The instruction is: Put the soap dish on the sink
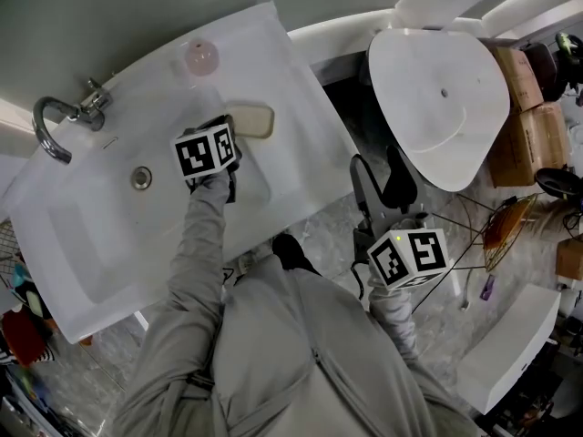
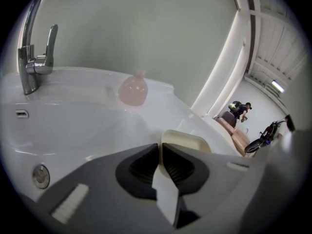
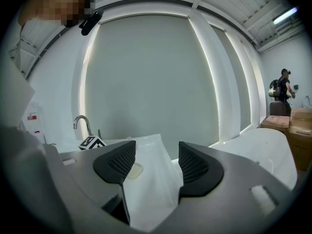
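The cream soap dish [image 1: 251, 120] lies on the flat right ledge of the white sink [image 1: 91, 235], beside the basin. My left gripper [image 1: 230, 133] is at the dish's near end. In the left gripper view its jaws are pressed together at the near rim of the soap dish [image 2: 187, 141], so the left gripper [image 2: 160, 147] looks shut on that rim. My right gripper [image 1: 383, 188] hangs low beside the sink, away from the dish. In its own view the right gripper [image 3: 156, 155] is open with nothing between the fingers.
A chrome faucet [image 1: 55, 121] stands at the sink's back left, with the drain [image 1: 140, 177] in the basin. A pink bottle [image 1: 200, 57] sits at the back ledge. A large white tub [image 1: 442, 107], cardboard boxes [image 1: 519, 80] and cables lie to the right.
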Motion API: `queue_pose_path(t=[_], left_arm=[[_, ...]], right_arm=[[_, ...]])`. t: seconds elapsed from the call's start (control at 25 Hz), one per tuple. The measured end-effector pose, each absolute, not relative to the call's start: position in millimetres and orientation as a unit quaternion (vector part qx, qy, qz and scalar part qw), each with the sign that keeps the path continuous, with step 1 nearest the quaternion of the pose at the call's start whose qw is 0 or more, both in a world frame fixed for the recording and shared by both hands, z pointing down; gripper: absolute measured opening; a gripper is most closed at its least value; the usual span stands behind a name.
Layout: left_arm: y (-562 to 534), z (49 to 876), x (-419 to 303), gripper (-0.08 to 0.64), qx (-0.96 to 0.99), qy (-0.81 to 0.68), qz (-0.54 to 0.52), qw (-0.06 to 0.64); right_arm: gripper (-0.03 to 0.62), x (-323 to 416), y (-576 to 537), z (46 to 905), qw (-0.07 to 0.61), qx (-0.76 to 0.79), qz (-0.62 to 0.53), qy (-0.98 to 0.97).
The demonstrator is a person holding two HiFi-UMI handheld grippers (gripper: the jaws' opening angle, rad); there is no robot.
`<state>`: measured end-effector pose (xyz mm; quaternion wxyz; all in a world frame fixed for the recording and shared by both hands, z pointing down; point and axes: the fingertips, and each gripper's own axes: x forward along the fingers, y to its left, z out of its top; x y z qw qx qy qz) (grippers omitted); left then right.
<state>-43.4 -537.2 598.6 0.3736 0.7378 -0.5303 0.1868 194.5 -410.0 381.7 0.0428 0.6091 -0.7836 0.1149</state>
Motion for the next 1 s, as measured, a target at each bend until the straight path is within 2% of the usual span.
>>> queue_pose_path(t=[0.52, 1.0], left_arm=[[-538, 593, -16, 0.086, 0.758, -0.517, 0.207, 0.341], [-538, 554, -27, 0.089, 0.782, -0.525, 0.164, 0.293]], right_arm=[[0.261, 207, -404, 383, 0.038, 0.614, 0.117, -0.78], [0.261, 197, -404, 375, 0.034, 0.594, 0.111, -0.796]])
